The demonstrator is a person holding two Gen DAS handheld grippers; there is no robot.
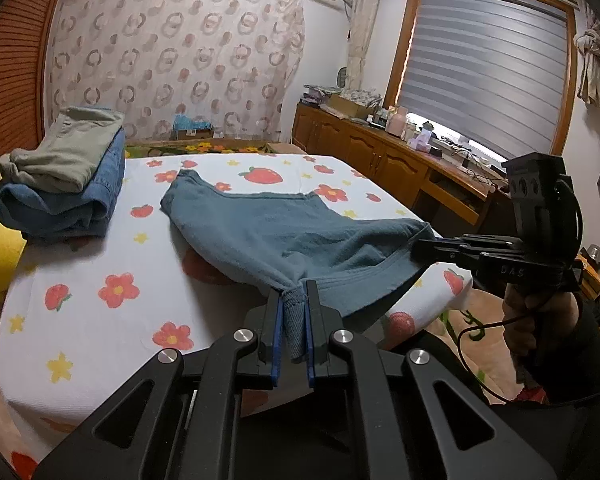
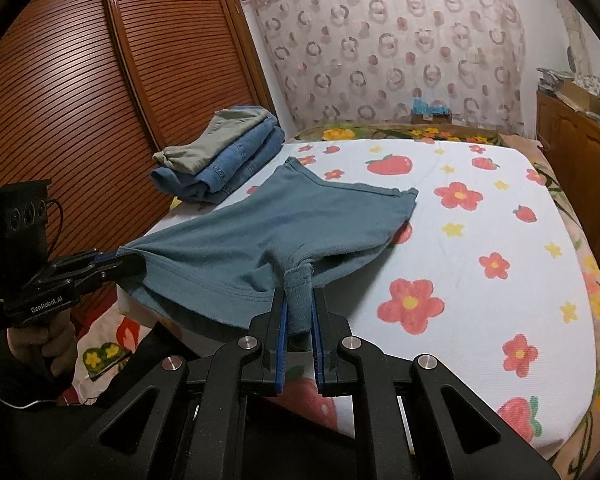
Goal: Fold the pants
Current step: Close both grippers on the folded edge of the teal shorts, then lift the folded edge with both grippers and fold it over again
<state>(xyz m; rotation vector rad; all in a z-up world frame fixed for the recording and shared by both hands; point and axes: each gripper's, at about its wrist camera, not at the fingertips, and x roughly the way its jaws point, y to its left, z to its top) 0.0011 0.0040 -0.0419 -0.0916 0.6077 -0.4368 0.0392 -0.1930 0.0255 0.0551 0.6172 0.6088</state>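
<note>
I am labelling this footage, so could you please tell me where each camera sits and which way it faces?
Left wrist view: sits on the left tongs, facing across the bed toward the curtain and window; shows the tongs shut on the teal shorts, plus the right tongs and right hand.
Right wrist view: sits on the right tongs, facing the wardrobe and curtain; shows the left tongs and left hand.
Shared: the shorts, the folded clothes stack, the bed.
</note>
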